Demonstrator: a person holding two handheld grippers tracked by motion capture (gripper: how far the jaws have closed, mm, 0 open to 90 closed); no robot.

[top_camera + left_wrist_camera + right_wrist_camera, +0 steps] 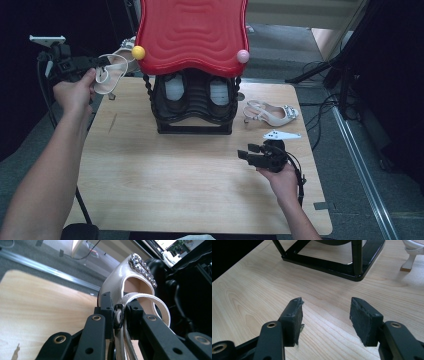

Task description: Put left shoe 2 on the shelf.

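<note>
The left hand-held gripper [102, 62] is gripping a cream slingback shoe [111, 74] by its strap and holding it in the air just left of the red-topped shoe rack [192, 35], off the worktop [165, 185]. In the left gripper view the pads are pinching the strap beside the jewelled toe. The right hand-held gripper [245, 151] is resting open and empty on the worktop, in front of the rack, near the matching shoe [272, 114] lying to the rack's right.

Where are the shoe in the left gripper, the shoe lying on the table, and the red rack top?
held shoe [120, 277], left gripper view, on its white toe upper.
shoe on the table [272, 115], high view, on its side.
red rack top [192, 30], high view, on its ridged middle.
</note>
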